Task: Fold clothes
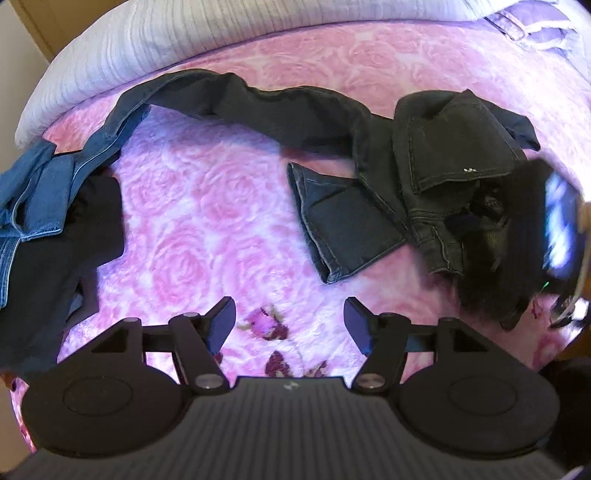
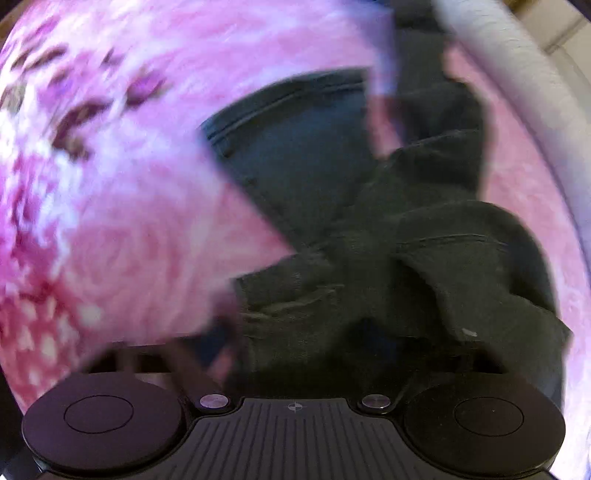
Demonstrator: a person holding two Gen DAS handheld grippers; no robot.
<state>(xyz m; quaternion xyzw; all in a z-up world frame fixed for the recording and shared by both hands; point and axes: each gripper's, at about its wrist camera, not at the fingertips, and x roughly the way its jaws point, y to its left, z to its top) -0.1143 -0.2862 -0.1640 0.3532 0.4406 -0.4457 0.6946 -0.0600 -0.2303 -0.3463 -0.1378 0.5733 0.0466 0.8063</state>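
Dark grey-black jeans [image 1: 436, 162] lie crumpled on the pink rose bedspread [image 1: 192, 206]. One leg arcs toward the upper left and the other leg end [image 1: 340, 229] lies folded at centre right. My left gripper [image 1: 290, 325] is open and empty, hovering over the bedspread in front of the jeans. My right gripper shows blurred at the right edge of the left wrist view [image 1: 561, 229], at the jeans' waist. In the right wrist view the jeans [image 2: 388, 258] fill the middle, and the fingers are blurred and hidden by cloth.
Blue denim clothes [image 1: 33, 199] and a black garment [image 1: 48, 266] lie at the left. A white ribbed blanket [image 1: 184, 40] runs along the far side of the bed. A purple item [image 1: 535, 33] lies at the far right.
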